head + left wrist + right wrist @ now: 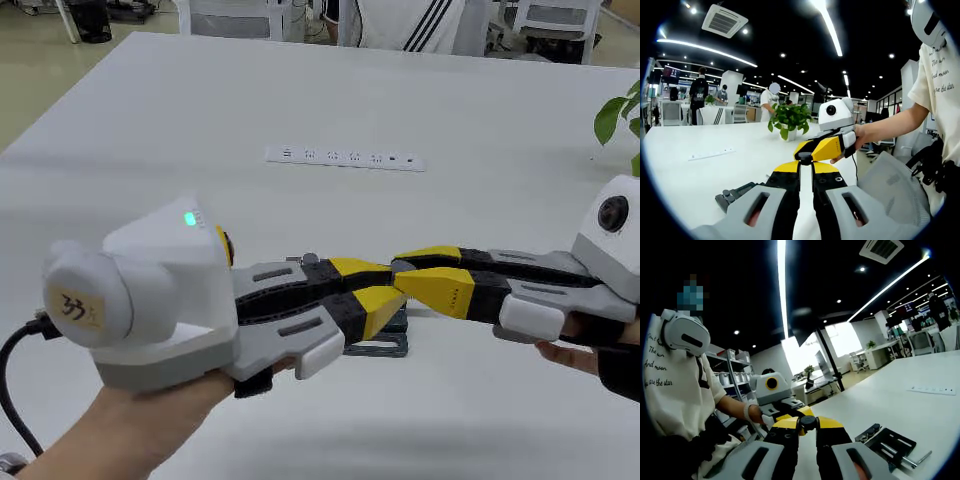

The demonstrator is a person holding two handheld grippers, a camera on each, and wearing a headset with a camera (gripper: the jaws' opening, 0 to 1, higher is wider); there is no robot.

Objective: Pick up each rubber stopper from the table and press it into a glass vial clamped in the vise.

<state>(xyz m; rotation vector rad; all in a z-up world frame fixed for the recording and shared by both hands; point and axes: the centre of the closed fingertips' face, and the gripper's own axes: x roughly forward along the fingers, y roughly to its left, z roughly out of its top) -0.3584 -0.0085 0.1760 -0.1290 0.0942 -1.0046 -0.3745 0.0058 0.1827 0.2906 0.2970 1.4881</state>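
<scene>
My two grippers meet tip to tip in the air above a dark vise (384, 346) on the white table (300, 100). The left gripper (386, 288) comes in from the lower left, the right gripper (400, 276) from the right. A small dark grey rubber stopper (403, 266) sits where the yellow tips touch. In the left gripper view the stopper (805, 159) is at the end of my nearly closed jaws. In the right gripper view it (809, 422) is a round dark knob between the right tips. The vise (735, 194) (890, 442) lies just below and to the side.
A white power strip (345, 157) lies across the middle of the table, beyond the grippers. A potted plant (620, 115) stands at the right edge. A person (410, 25) sits at the far side. Broad bare tabletop surrounds the vise.
</scene>
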